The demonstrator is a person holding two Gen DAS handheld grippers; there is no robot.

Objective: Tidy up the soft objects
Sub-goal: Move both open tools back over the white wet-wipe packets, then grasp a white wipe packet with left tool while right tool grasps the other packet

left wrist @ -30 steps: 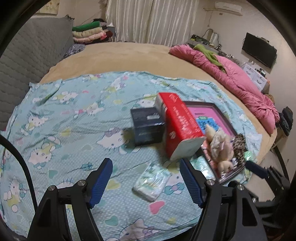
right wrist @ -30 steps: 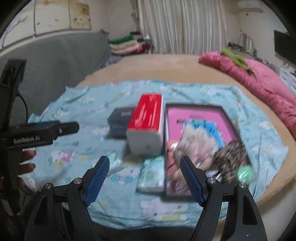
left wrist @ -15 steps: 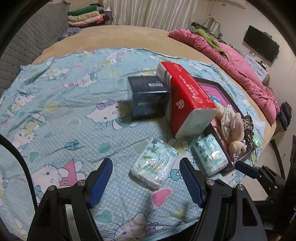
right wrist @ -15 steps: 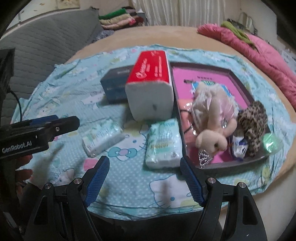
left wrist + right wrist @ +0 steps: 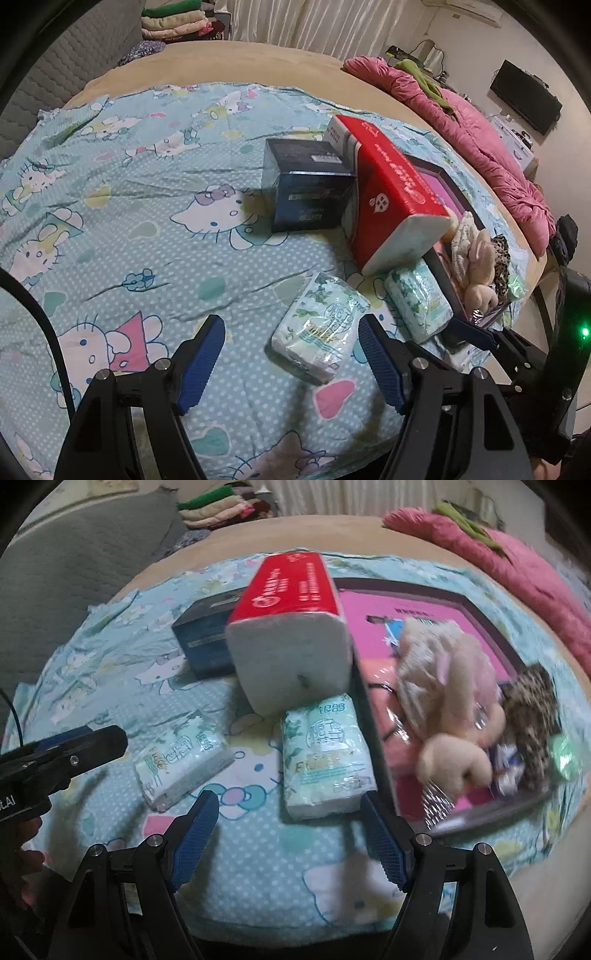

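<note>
Barely started I reckon: plush toy [image 5: 448, 701] already sits in the tray [image 5: 373, 716], but both small tissue packs [image 5: 320, 326] [image 5: 327, 755] lie on the bed sheet [image 5: 129, 229] beside it, my left gripper [image 5: 291, 363] and right gripper [image 5: 290, 840] jaws spread, holding nothing.
</note>
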